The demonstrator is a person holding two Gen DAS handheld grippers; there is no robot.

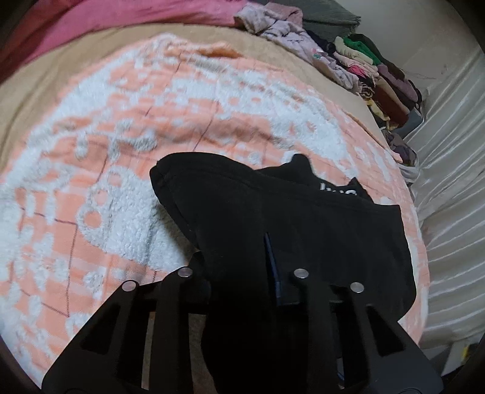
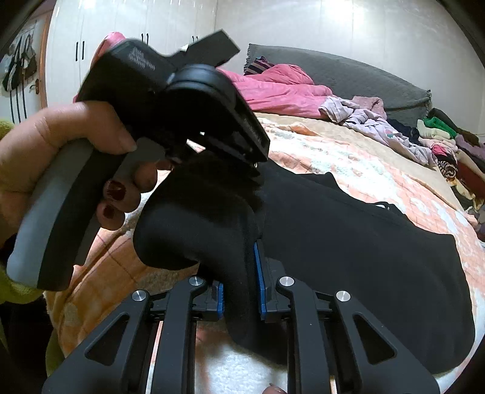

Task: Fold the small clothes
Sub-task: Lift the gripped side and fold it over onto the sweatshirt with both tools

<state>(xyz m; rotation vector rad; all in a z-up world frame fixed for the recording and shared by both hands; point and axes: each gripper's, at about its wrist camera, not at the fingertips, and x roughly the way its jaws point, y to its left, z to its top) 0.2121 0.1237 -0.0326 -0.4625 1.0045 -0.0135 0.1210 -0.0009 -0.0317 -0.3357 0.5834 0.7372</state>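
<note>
A small black garment point(image 1: 318, 230) with white lettering lies on the orange-and-white blanket point(image 1: 121, 181) on the bed. My left gripper point(image 1: 242, 272) is shut on one edge of the black garment and lifts it off the blanket. My right gripper point(image 2: 241, 291) is shut on a bunched fold of the same garment point(image 2: 348, 236), held between its blue pads point(image 2: 260, 278). The left gripper point(image 2: 254, 169) shows in the right wrist view, gripped by a hand just above the right one, pinching the cloth there.
A pink duvet point(image 2: 272, 88) and a grey headboard point(image 2: 348, 75) lie at the back. A crumpled lilac garment point(image 2: 379, 121) and a row of folded clothes point(image 1: 379, 78) run along the bed's right edge. White wardrobe doors point(image 2: 121, 27) stand behind.
</note>
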